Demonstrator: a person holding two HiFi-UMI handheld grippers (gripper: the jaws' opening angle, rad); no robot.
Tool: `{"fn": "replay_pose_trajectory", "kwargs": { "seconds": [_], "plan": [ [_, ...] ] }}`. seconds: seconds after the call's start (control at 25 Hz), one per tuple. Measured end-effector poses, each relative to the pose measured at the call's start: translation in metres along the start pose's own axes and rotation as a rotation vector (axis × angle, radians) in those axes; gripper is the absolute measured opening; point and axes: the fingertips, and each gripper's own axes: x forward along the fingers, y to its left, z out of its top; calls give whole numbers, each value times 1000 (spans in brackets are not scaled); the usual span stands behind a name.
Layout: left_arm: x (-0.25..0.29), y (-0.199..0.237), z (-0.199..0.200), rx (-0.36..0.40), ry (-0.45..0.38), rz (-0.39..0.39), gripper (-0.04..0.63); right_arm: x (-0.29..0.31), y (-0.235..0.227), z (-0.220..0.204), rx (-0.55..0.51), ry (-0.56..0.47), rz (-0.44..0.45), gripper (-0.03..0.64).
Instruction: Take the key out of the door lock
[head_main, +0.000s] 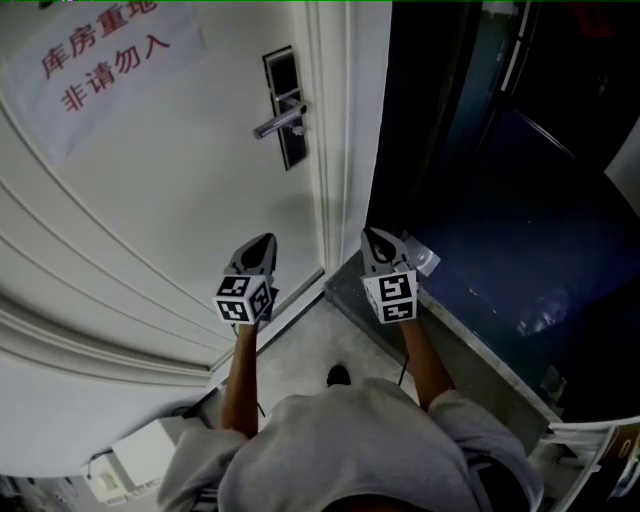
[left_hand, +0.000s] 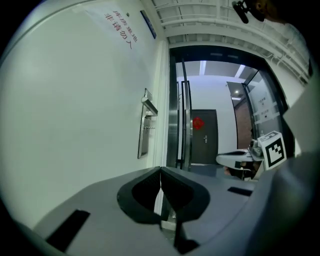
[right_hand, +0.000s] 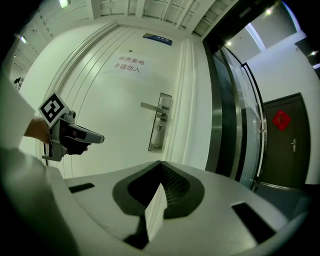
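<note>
Key (right_hand: 159, 128), barely visible under the handle (right_hand: 152, 106), is likely light, rigid metal. Pinch its flat head. Both left gripper (head_main: 263, 242) and right gripper (head_main: 373, 236) are pressed together, empty, well off the door (head_main: 150, 190).

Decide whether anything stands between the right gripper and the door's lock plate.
Nothing visible does. Only open air lies between the right gripper, fingers together, and the lock plate on the door. The left gripper hangs off to the left, clear of that line. The key is too small to make out.
</note>
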Motion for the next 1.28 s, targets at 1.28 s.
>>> {"fn": "replay_pose_trajectory", "kwargs": {
  "seconds": [1.28],
  "plan": [
    [47, 72, 2, 6, 30, 44, 18, 105, 16, 0, -29, 37, 71, 23]
  ]
}}
